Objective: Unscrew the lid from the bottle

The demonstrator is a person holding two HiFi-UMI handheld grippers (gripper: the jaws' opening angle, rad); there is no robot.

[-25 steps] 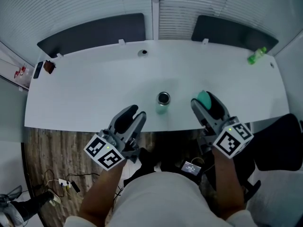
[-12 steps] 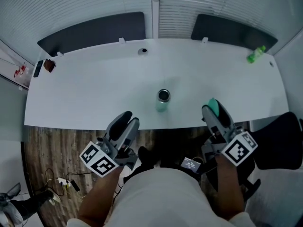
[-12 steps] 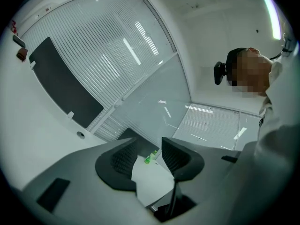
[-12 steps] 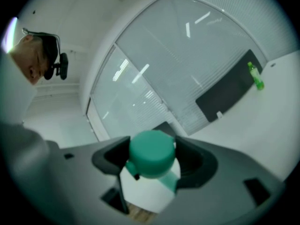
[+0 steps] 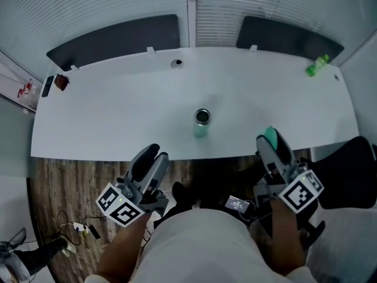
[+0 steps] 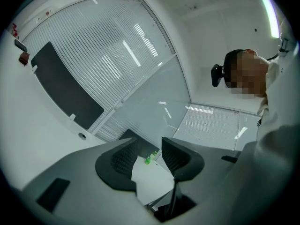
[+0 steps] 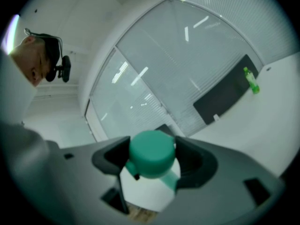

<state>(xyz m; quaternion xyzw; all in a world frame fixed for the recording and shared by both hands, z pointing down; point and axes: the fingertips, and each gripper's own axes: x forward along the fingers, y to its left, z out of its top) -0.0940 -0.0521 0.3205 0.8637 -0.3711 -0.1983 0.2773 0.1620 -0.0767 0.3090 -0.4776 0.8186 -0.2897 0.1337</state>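
Note:
The bottle [image 5: 202,123] stands upright near the front middle of the white table [image 5: 118,111], its dark mouth uncovered. My right gripper [image 5: 271,140] is shut on the green lid [image 7: 151,153], held at the table's front edge, right of the bottle and apart from it. In the right gripper view the lid fills the gap between both pads. My left gripper [image 5: 151,157] hangs below the front edge, left of the bottle, tilted up. Its jaws [image 6: 150,150] stand open with nothing between them.
A small green bottle [image 5: 318,66] lies at the far right corner. Two dark panels [image 5: 118,40] [image 5: 285,37] line the back edge. A phone [image 5: 47,87] and a brown item [image 5: 60,82] sit far left. A black chair [image 5: 353,178] stands at right.
Both grippers have drawn back toward the person, off the table's front edge. The right one has carried the green lid farther right of the bottle. The bottle has not moved.

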